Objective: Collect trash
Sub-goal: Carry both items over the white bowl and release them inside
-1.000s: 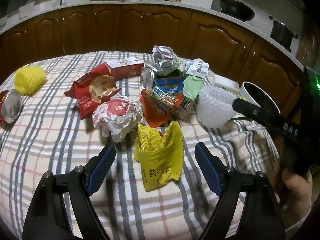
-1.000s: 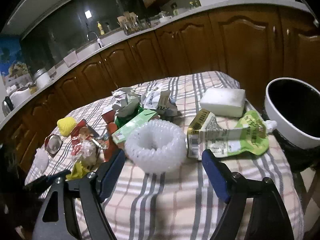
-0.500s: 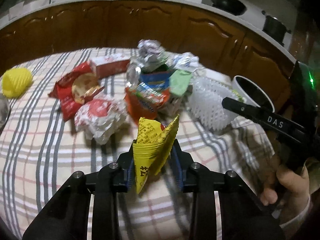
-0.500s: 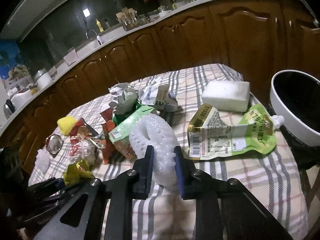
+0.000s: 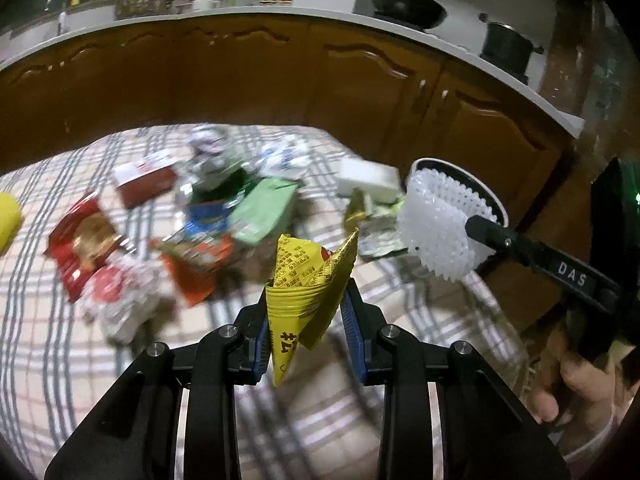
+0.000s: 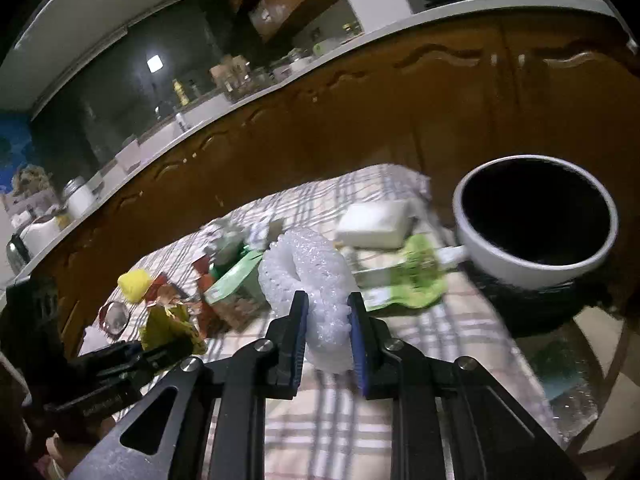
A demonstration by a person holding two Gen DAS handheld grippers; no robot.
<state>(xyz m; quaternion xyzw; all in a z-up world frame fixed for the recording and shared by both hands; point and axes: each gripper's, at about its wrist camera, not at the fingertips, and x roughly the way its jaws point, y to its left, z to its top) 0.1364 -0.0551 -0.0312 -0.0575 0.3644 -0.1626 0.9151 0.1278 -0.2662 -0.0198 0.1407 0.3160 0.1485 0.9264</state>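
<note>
Compared with half a second ago, both grippers have risen from the table with their trash, and the white foam net now hangs in front of the bin's mouth. The left gripper has its blue pads pressed on the folded yellow snack wrapper, which is held clear above the checked tablecloth. The right gripper pinches the white foam fruit net between its fingers, also off the cloth. Just behind the net lie a green spout pouch and a white sponge block. Right of them, beside the table edge, stands the white-rimmed trash bin with a dark inside. Farther left the heap remains on the cloth: a green carton, a red snack bag, a crumpled red-and-white paper wrapper and a red box, all blurred. Brown kitchen cabinets stand behind.
</note>
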